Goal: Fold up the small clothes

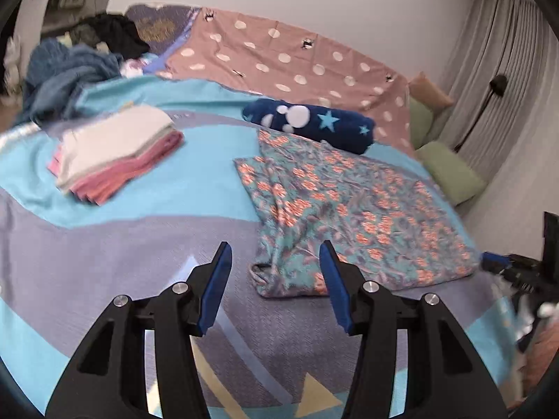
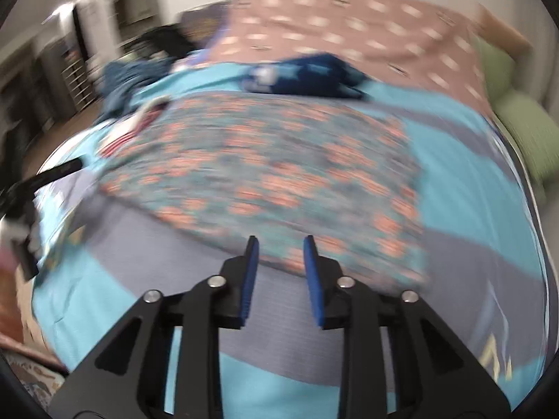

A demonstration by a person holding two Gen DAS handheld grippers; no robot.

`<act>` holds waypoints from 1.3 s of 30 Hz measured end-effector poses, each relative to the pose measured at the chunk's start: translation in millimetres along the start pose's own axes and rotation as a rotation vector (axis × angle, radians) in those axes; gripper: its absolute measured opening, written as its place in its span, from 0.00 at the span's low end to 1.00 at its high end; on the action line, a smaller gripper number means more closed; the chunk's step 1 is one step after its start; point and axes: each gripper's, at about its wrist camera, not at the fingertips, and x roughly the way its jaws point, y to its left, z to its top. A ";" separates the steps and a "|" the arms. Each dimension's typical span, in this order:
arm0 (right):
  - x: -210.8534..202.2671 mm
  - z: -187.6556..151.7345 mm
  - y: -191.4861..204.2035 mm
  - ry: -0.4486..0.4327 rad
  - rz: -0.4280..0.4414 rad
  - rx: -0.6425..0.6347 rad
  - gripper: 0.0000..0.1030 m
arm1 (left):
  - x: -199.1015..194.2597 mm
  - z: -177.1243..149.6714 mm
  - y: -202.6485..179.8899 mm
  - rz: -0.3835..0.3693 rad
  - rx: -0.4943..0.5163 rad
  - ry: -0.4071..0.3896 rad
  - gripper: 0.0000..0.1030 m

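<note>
A teal garment with orange flowers [image 1: 353, 209] lies spread on the bed, its near left corner bunched. It also shows, blurred, in the right wrist view [image 2: 265, 174]. My left gripper [image 1: 276, 248] is open and empty, hovering over the garment's near left corner. My right gripper [image 2: 279, 242] is open and empty at the garment's near edge; it also shows at the right edge of the left wrist view [image 1: 489, 260]. A stack of folded white and pink clothes [image 1: 115, 153] sits to the left.
The bed has a blue and grey cover [image 1: 104, 244]. A rolled navy blanket with stars [image 1: 311, 122] lies behind the garment. A pile of blue and dark clothes [image 1: 70, 66] is at the far left. Green cushions [image 1: 450, 171] line the right edge near the curtains.
</note>
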 end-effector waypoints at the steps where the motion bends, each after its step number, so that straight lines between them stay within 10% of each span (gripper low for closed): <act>1: 5.4 4.6 22.8 0.004 0.024 -0.062 0.32 | 0.9 -2.6 3.0 -0.016 -0.006 0.004 0.51; 14: 68.7 33.3 156.1 0.042 0.135 -0.365 0.42 | 38.0 -8.2 30.9 -0.191 -0.120 0.117 0.38; 15: 72.4 34.1 158.7 0.050 0.139 -0.366 0.43 | 43.4 -7.6 31.6 -0.200 -0.123 0.135 0.33; 16: 75.1 34.6 161.5 0.055 0.143 -0.366 0.43 | 47.9 -7.3 32.8 -0.207 -0.128 0.153 0.03; 25: 92.0 38.7 177.9 0.043 0.115 -0.429 0.48 | 26.2 -17.8 72.0 -0.188 -0.225 0.127 0.00; 27: 100.8 37.9 189.8 0.042 0.087 -0.474 0.49 | 19.6 -10.5 68.5 -0.208 -0.181 0.089 0.17; 29: 109.4 36.7 202.0 0.036 0.036 -0.525 0.49 | 20.5 -1.3 61.2 -0.223 -0.138 0.084 0.58; 39: 125.5 35.8 213.9 0.017 -0.027 -0.568 0.50 | 123.2 48.1 52.3 -0.427 -0.163 0.241 0.58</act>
